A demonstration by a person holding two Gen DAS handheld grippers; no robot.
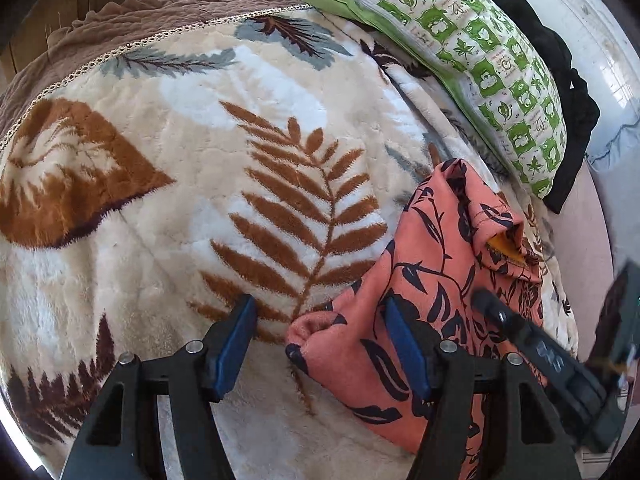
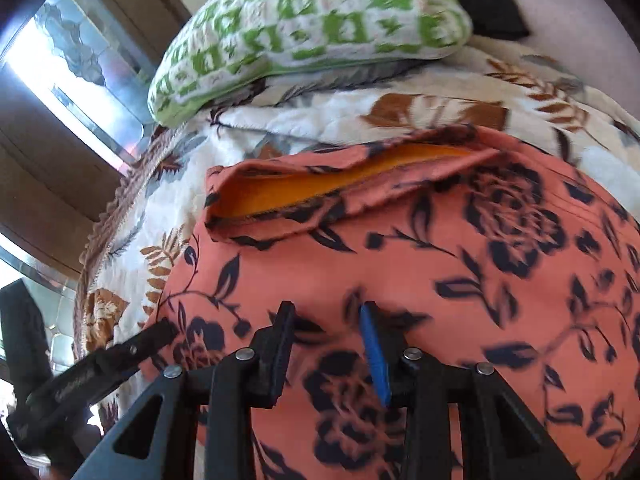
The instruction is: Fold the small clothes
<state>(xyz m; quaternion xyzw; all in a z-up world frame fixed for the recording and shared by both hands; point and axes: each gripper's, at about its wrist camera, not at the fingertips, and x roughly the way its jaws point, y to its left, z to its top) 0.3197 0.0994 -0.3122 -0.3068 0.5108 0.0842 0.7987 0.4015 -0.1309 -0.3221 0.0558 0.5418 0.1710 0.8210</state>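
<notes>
On the leaf-print blanket (image 1: 168, 152), we held our left gripper (image 1: 320, 332) with its blue-padded jaws spread wide and nothing between them, poised over the near-left corner of the coral floral garment (image 1: 432, 272). The garment lay folded on the blanket's right side, below the green-and-white pillow (image 1: 472, 52), its orange lining showing at one opening. Our right gripper (image 2: 330, 328) hovered low over the same garment (image 2: 460, 280), jaws parted and empty; motion blur softened that view.
</notes>
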